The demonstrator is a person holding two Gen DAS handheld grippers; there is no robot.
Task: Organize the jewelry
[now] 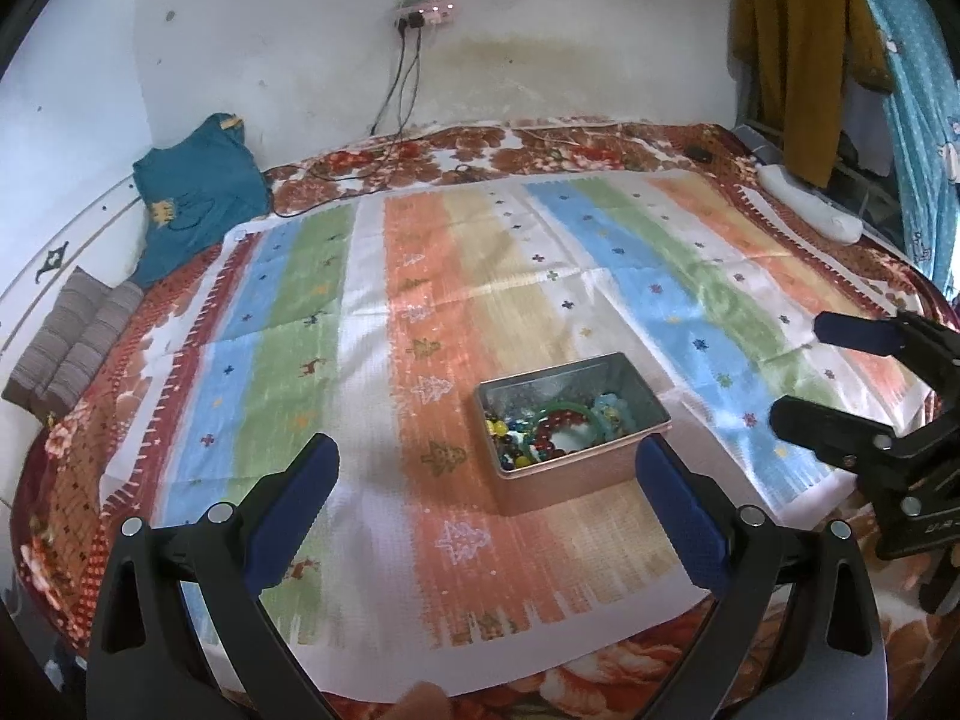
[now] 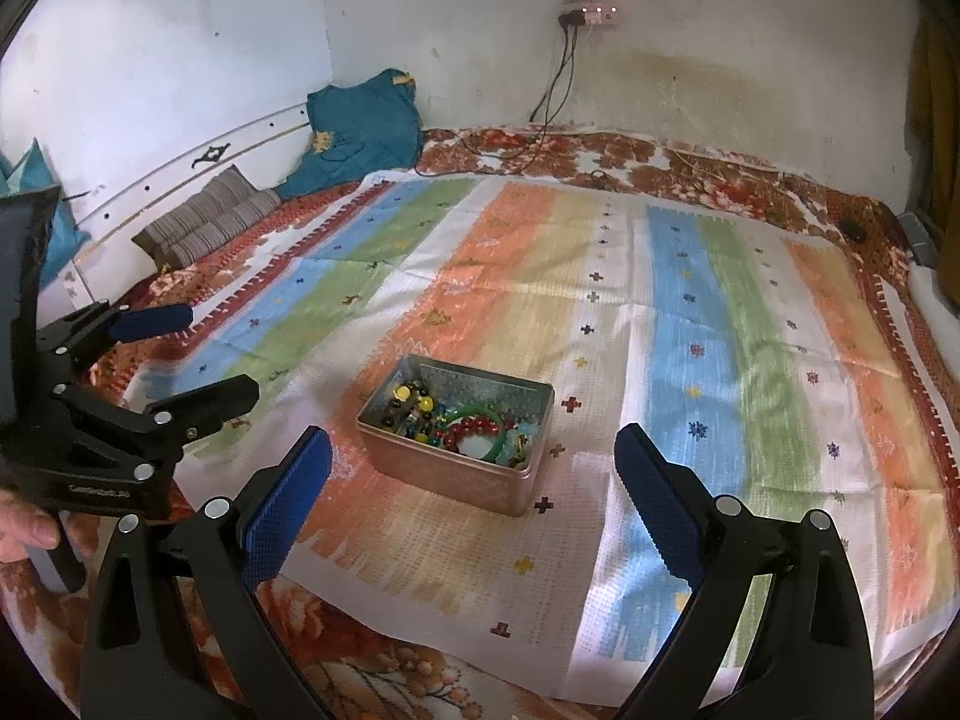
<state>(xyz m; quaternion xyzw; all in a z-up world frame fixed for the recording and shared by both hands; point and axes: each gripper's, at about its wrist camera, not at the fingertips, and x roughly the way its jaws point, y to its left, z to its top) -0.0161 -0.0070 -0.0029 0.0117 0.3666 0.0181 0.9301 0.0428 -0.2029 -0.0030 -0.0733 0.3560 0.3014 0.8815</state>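
An open metal tin sits on the striped cloth. It holds a green bangle, red bead bracelets, light blue pieces and several loose coloured beads. My left gripper is open and empty, just in front of the tin; it also shows in the right wrist view at the left. My right gripper is open and empty, in front of the tin; it shows in the left wrist view at the right.
The striped cloth lies over a floral bedspread. A teal garment and striped folded cloth lie at the left wall. Cables hang from a socket. Clothes hang at the right.
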